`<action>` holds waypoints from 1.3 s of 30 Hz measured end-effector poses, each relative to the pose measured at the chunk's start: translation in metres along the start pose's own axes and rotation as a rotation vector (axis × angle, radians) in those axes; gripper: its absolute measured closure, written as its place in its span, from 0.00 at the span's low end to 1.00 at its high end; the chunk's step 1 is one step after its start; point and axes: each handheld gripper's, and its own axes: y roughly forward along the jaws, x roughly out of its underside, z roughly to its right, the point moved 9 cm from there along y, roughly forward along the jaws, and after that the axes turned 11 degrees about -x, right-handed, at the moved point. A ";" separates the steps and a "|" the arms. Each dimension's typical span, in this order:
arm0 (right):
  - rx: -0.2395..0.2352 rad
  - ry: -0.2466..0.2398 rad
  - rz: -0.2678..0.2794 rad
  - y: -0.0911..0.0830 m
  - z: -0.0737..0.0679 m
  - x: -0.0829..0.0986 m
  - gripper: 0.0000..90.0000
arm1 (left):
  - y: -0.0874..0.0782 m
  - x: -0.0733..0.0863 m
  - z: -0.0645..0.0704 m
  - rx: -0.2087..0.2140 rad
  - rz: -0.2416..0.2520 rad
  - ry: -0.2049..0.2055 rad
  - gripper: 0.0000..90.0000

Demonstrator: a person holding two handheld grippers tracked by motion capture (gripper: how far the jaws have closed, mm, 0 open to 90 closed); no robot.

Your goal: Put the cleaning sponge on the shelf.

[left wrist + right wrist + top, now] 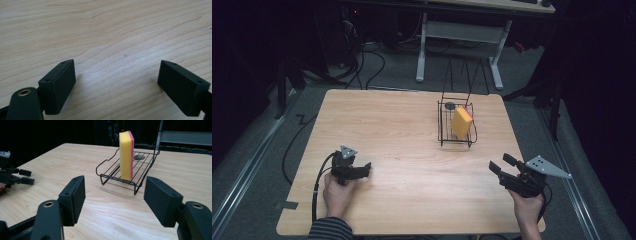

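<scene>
Apparently an approach step: sponge [126, 155] stands upright on edge in the wire rack [143, 173], at about one o'clock on the table [402, 130]. Right gripper [114, 198] faces it, jaws spread, well apart. Left gripper [117, 87] spread over bare wood. Next: advance right, straddle the sponge, close. No readable writing.

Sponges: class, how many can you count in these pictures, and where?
1. The yellow sponge with a pink face stands upright on edge in the black wire rack at the table's far right. Nothing else there looks like a sponge.
</scene>
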 end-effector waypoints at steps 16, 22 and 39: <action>0.005 -0.006 -0.038 0.026 0.002 0.023 0.39 | 0.000 0.000 0.000 0.001 0.000 0.000 0.17; 0.006 0.002 -0.065 0.036 0.004 0.034 0.40 | 0.000 0.000 0.000 0.000 0.000 0.000 0.17; 0.054 0.050 -0.138 0.051 0.027 0.061 0.40 | 0.000 0.000 0.000 0.000 0.000 0.000 0.17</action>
